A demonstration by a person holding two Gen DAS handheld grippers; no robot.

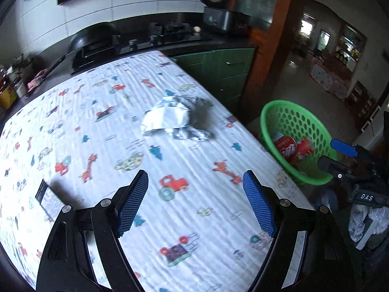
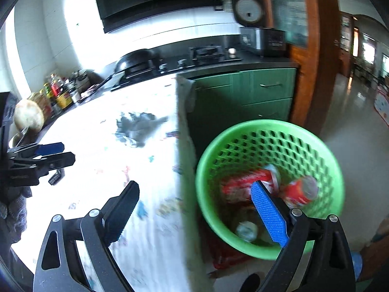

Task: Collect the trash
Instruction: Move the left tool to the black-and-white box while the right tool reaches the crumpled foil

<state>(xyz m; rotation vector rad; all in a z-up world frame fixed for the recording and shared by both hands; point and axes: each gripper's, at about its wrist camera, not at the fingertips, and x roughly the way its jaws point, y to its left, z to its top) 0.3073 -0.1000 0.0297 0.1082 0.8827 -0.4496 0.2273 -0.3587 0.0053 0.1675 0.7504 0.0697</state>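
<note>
A crumpled silvery wrapper (image 1: 176,119) lies on the patterned tablecloth (image 1: 102,126), well ahead of my left gripper (image 1: 195,178), which stands open and empty above the cloth. A small dark packet (image 1: 49,198) lies near the cloth's left edge. Beside the table stands a green perforated basket (image 2: 269,150) holding red cans (image 2: 245,183) and other litter. My right gripper (image 2: 195,187) hangs open and empty over the table's edge, its right finger above the basket. The wrapper (image 2: 137,127) shows grey in the right wrist view. The right gripper also shows at the far right of the left wrist view, and the left gripper (image 2: 54,152) at the left of the right wrist view.
Behind the table runs a dark counter with a wok (image 1: 94,37), a gas hob (image 1: 170,30) and a rice cooker (image 1: 225,18). Green cabinets (image 2: 255,95) stand behind the basket. Bottles and jars (image 2: 57,92) crowd the counter's left end. A doorway on the right opens onto a tiled floor.
</note>
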